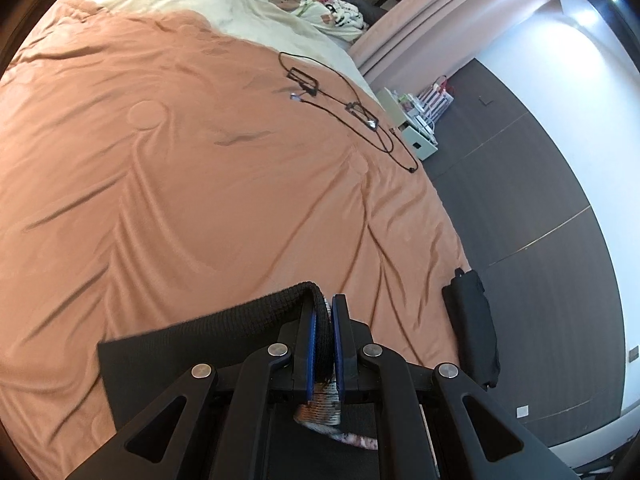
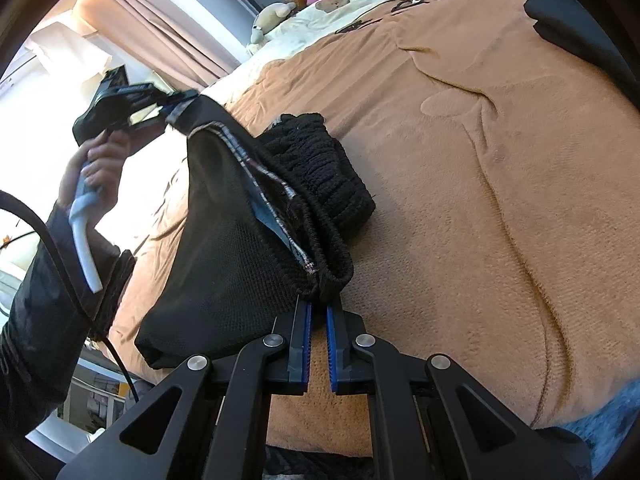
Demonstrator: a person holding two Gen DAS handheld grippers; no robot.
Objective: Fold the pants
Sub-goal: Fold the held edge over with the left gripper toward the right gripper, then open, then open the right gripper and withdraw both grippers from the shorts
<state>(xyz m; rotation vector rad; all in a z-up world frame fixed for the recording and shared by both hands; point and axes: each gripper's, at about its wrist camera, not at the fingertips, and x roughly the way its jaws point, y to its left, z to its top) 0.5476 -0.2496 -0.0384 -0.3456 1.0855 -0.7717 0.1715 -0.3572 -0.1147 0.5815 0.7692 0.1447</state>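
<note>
A: Where are the black pants (image 2: pixel 224 248)?

B: Stretched above the orange bedspread (image 2: pixel 460 160), held at both ends, with the ribbed waistband bunched on the bed.

A: And the right gripper (image 2: pixel 319 312)?

B: Its blue-padded fingers (image 2: pixel 307 328) are pinched on the waistband edge.

A: The left gripper (image 1: pixel 325 328)?

B: Clamped on a fold of the same knit fabric (a plaid lining shows inside). A hand (image 2: pixel 94 172) holds it up by its handle. Black cables (image 1: pixel 352 108) lie farther up the bed.
</note>
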